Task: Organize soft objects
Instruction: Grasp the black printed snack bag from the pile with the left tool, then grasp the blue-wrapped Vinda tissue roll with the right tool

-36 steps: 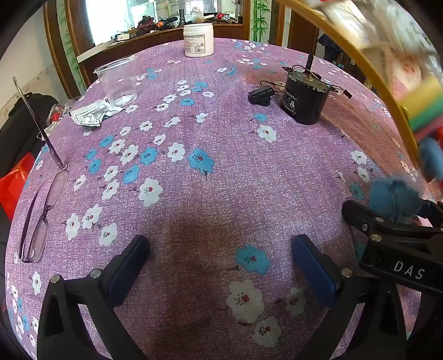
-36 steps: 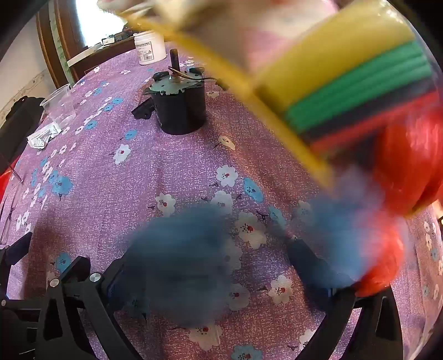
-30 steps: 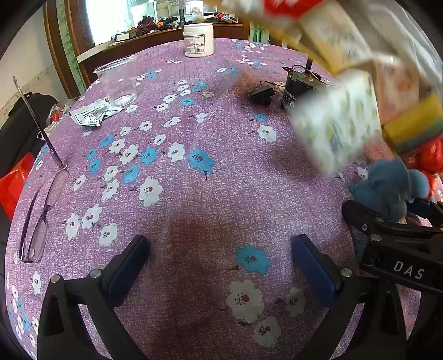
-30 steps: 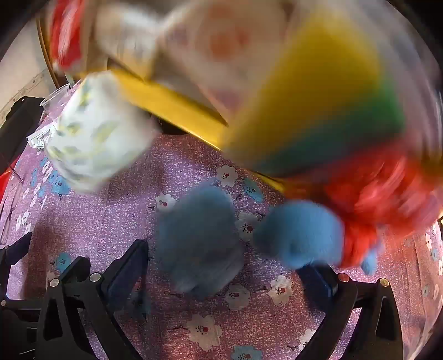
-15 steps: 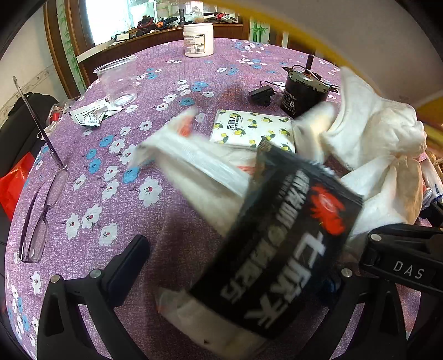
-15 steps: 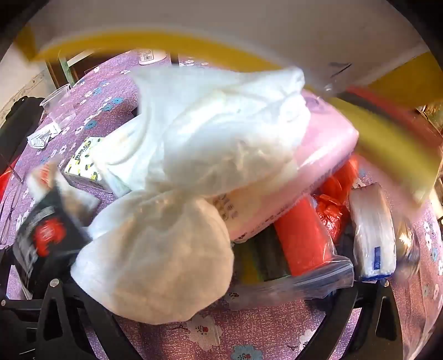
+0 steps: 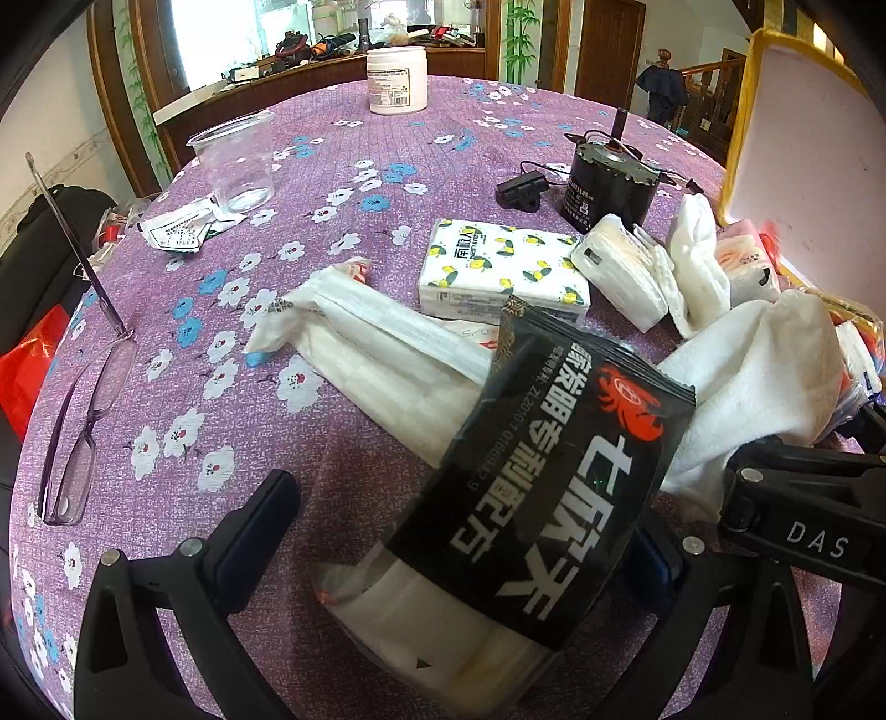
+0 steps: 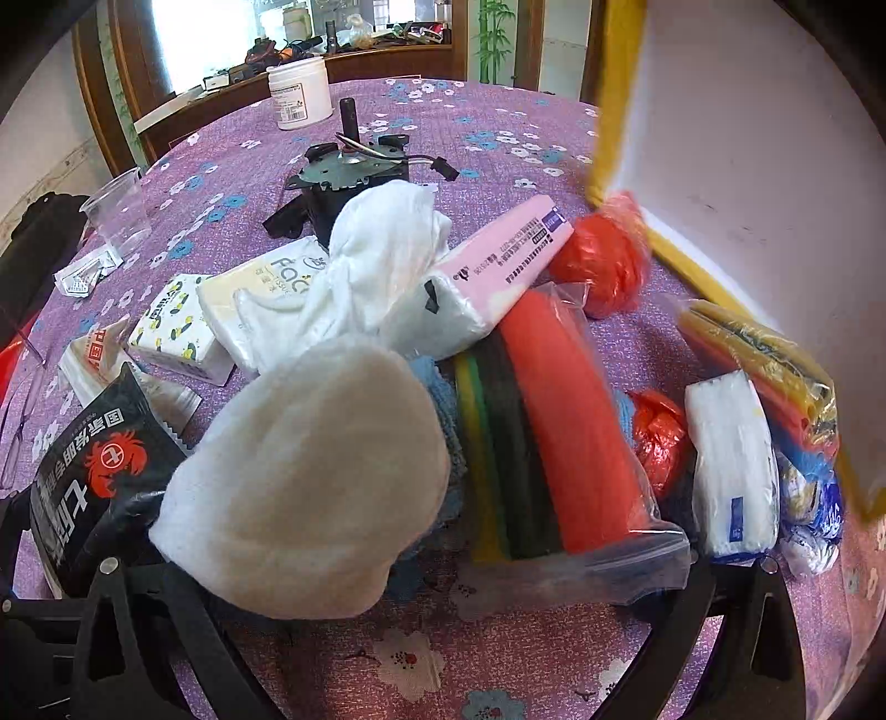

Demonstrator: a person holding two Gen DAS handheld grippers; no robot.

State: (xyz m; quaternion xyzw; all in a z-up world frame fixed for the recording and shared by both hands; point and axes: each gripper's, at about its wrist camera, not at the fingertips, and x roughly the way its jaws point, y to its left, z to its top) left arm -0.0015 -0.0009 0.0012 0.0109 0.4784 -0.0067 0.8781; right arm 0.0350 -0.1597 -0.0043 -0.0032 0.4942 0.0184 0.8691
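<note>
This looks like a lived-in home, most likely a dining or sitting room. A round table (image 7: 343, 166) wears a purple cloth printed with white and blue flowers, and everyday clutter sits on it: a clear plastic cup (image 7: 235, 160), a white lidded jar (image 7: 397, 80), folded eyeglasses (image 7: 77, 399) and a small black motor (image 7: 606, 185) with loose wires. Behind the table a dark wooden sideboard (image 7: 310, 72) runs under a bright window, piled with tools and odds and ends. Wooden doors (image 7: 609, 44), a bamboo-print panel (image 7: 518, 39) and a stair railing (image 7: 703, 94) close off the back.
</note>
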